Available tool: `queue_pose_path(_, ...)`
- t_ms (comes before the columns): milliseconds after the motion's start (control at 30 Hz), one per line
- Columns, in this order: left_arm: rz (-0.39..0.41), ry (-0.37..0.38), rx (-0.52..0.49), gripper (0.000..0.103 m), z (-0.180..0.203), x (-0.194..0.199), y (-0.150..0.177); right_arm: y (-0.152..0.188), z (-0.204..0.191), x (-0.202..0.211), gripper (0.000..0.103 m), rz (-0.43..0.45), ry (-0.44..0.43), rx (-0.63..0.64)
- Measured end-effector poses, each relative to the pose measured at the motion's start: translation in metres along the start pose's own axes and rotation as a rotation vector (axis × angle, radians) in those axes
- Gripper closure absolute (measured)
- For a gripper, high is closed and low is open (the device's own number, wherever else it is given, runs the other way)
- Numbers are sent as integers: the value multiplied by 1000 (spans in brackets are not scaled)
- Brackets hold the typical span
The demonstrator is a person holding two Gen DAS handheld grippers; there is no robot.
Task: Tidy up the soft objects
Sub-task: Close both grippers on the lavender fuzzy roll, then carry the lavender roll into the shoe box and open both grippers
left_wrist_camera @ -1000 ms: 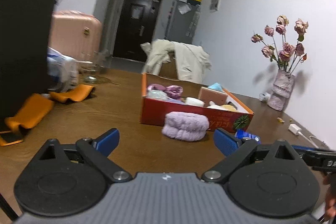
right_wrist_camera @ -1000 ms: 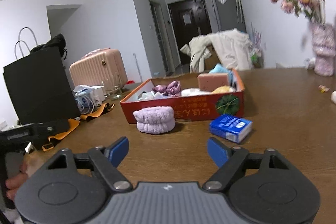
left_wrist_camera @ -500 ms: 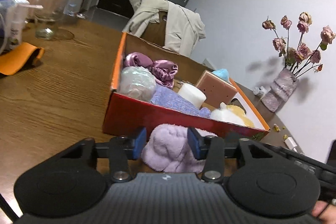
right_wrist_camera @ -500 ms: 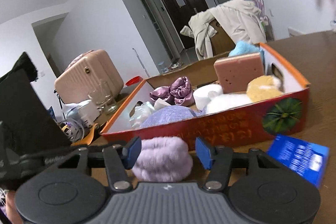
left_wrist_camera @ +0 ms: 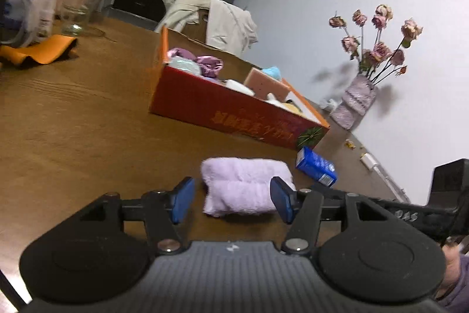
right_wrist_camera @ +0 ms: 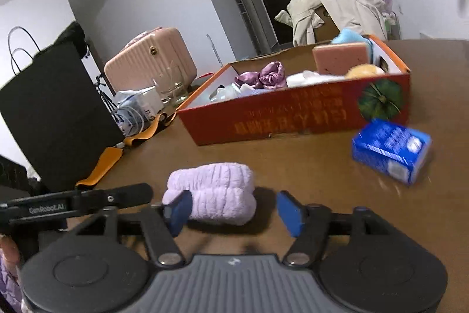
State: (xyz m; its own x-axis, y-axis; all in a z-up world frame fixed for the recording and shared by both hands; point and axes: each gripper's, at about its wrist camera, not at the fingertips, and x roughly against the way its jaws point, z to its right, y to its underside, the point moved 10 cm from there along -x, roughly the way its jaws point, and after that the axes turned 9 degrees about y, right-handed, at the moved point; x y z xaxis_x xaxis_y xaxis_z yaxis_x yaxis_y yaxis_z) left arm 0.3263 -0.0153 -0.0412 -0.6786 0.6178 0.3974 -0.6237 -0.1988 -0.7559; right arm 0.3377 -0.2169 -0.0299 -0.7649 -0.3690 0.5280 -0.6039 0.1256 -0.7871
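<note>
On worktop (left_wrist_camera: 73, 122): fluffy lilac rolled towel (left_wrist_camera: 246, 185), pulled back from red cardboard box (left_wrist_camera: 234, 113).
Left gripper (left_wrist_camera: 233, 200) and right gripper (right_wrist_camera: 234, 209) now spread, nothing pinched; boxing pending.

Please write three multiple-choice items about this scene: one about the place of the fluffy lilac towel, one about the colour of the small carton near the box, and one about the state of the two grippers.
1. Where is the fluffy lilac rolled towel?
A. inside the red cardboard box
B. on the brown wooden table, in front of the box
C. on the pink suitcase

2. What colour is the small carton?
A. blue
B. green
C. yellow

3. How are the grippers?
A. both shut
B. only the left one open
C. both open

Answers:
1 B: the towel lies on the brown wooden table, outside the red cardboard box.
2 A: its faces are blue.
3 C: the left gripper and right gripper show wide gaps between the fingers.
</note>
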Motion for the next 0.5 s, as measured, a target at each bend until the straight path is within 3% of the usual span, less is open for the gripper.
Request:
queue_pose_path(167,7,-28,62,45,-7,-11,-12,-16,7,-9,38,45,3,-81)
queue_pose_path(267,-18,-33,114,46,-12,-31,-15,-19,6,-32,41,18,-5,-111)
queue_pose_path(400,-44,-28,107,46,-7,-39,-4,-8,0,-46,60,-20,5,-105)
queue_pose_path(433,-49,-24,104,50,-6,-40,0,-5,-1,-47,65,-22,-4,-114)
queue_pose_path(467,-60,-18,99,61,-3,-41,4,-2,-2,-46,73,-29,-14,-126)
queue_pose_path(500,-71,-14,90,66,0,-41,8,2,-3,-44,74,-33,-21,-135)
